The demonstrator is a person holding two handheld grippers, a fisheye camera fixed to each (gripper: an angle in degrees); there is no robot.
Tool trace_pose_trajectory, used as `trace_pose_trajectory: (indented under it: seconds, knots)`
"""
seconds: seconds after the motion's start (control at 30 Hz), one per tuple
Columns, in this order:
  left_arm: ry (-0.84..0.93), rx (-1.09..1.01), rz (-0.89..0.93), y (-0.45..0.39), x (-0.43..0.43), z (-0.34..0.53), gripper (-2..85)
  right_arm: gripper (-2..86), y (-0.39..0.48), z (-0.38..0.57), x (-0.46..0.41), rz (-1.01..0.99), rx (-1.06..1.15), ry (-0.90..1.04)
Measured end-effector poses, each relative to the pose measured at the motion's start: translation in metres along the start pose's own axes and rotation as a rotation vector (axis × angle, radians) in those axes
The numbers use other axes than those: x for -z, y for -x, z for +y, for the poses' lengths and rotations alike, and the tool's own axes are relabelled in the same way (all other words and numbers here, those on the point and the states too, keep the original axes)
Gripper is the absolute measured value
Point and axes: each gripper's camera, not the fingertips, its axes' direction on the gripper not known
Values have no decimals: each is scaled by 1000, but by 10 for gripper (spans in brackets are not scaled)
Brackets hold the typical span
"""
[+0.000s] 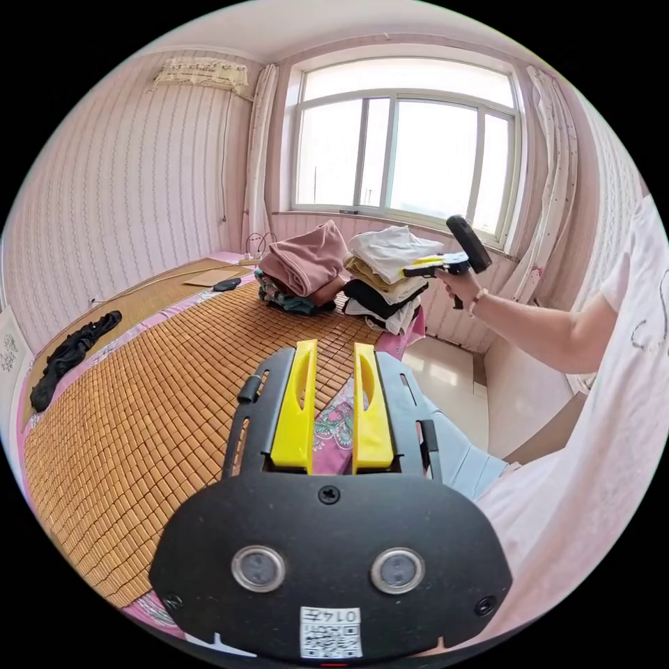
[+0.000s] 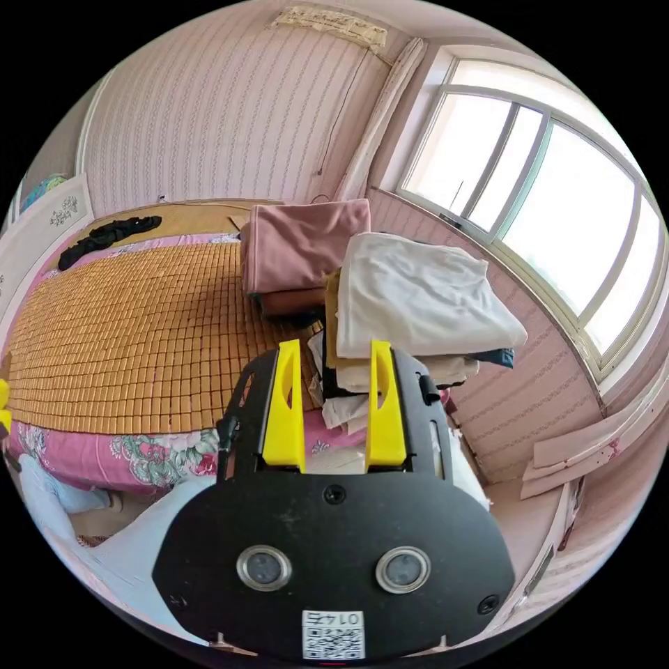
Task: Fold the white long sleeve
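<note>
A folded white garment (image 1: 390, 251) (image 2: 418, 296) lies on top of a stack of folded clothes at the far corner of the bed, by the window. My right gripper (image 2: 334, 348) is open, its yellow jaws held just short of that stack with nothing between them. In the left gripper view a hand holds the right gripper (image 1: 412, 269) against the side of the stack, just under the white garment. My left gripper (image 1: 334, 348) hangs open above the near edge of the bed, also with nothing in it.
A bamboo mat (image 1: 160, 411) (image 2: 125, 348) covers the bed over a pink floral sheet (image 2: 139, 449). A second pile topped by pink cloth (image 1: 306, 261) (image 2: 300, 244) sits beside the stack. A black garment (image 1: 70, 355) (image 2: 104, 233) lies at the far side. Tiled floor (image 1: 453, 390) runs beside the bed.
</note>
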Motion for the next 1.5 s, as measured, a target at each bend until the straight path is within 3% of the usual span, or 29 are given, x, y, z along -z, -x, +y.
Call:
trace_pose_trajectory:
  seconds: [0.2, 0.37, 0.6, 0.7, 0.93, 1.1, 1.27, 1.4, 1.5]
  knots:
    - [65, 20, -2, -14, -24, -6, 84, 136, -18, -82, -43, 67, 36, 10]
    - [68, 51, -35, -17, -27, -6, 84, 85, -39, -89, -125, 275, 59, 331]
    - [80, 105, -57, -5, -28, 13, 84, 0, -82, -63, -27, 101, 26, -10]
    - [67, 103, -18, -2, -35, 11, 86, -5, -106, -51, 31, -73, 35, -160]
    - [-1, -34, -18, -7, -39, -21, 112, -6, -135, -65, 90, -766, 80, -318]
    - [-85, 11, -151, 29, -9, -24, 130, -7, -94, -102, 77, -1063, 199, -305]
    - [44, 122, -260, 79, 6, -8, 144, -8, -10, -146, 37, -1463, 221, -211]
    - [151, 200, -471, 112, 40, 20, 13, -8, 25, -163, 16, -1571, 143, -209]
    - [99, 210, -573, 124, 86, 38, -1, -8, 30, -162, -17, -1498, 73, -180]
